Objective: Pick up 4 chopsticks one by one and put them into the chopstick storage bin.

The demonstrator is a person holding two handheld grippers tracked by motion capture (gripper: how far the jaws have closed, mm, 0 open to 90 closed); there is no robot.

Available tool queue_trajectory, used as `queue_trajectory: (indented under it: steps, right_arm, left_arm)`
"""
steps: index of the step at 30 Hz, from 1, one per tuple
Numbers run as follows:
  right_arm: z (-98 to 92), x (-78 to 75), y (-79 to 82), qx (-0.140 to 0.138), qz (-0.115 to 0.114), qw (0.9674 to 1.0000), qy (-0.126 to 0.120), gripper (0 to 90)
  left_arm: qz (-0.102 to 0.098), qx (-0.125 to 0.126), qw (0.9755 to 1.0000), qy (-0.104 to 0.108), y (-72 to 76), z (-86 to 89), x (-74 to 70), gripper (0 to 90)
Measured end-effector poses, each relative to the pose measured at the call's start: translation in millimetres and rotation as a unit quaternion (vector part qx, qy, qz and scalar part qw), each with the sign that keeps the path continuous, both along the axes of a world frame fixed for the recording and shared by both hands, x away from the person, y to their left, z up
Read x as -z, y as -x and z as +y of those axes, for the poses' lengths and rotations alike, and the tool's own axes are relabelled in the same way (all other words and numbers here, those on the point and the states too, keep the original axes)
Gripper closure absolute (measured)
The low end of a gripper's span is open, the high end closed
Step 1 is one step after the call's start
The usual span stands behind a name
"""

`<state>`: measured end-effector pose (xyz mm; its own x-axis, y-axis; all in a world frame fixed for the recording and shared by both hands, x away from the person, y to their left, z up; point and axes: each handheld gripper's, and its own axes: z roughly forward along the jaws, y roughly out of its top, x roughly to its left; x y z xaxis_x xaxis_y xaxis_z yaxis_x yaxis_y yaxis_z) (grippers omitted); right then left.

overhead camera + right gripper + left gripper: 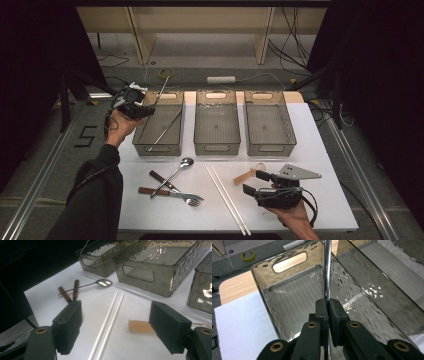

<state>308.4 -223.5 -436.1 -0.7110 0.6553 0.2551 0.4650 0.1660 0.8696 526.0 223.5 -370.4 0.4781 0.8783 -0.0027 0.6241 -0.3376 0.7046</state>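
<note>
While the left gripper (327,305) has its jaws clamped on a metal rod (327,270) above the leftmost bin (142,131), placement is in hand; release comes next. The right gripper (117,327), jaws wide, hovers nearer the person than that bin.

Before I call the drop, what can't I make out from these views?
- Metal rod: left gripper view, its top cut off by the frame edge, its lower end hidden behind the left gripper; in the high view, too thin to tell its ends.
- Tan spoon: right gripper view, its bowl hidden behind the right gripper jaw.
- Fork: high view, tines too small to count.
- Chopsticks: right gripper view, near ends cut off by the bottom edge.
</note>
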Motion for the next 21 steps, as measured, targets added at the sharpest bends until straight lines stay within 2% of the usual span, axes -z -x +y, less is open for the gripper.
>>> queue_trajectory:
  steps: [10, 21]
  right_arm:
    - [0.6, 0.4, -0.3, -0.001, 0.001, 1.0000, 0.000, 27.7]
    - [1.0, 0.5, 0.0, -0.001, 0.001, 1.0000, 0.003, 27.7]
  left_arm:
    - [0.005, -0.008, 0.9999, 0.000, -1.4, 4.0, 16.9, 85.6]
    - [0.013, -0.018, 0.9998, -0.001, -2.3, 3.1, 27.1, 85.5]
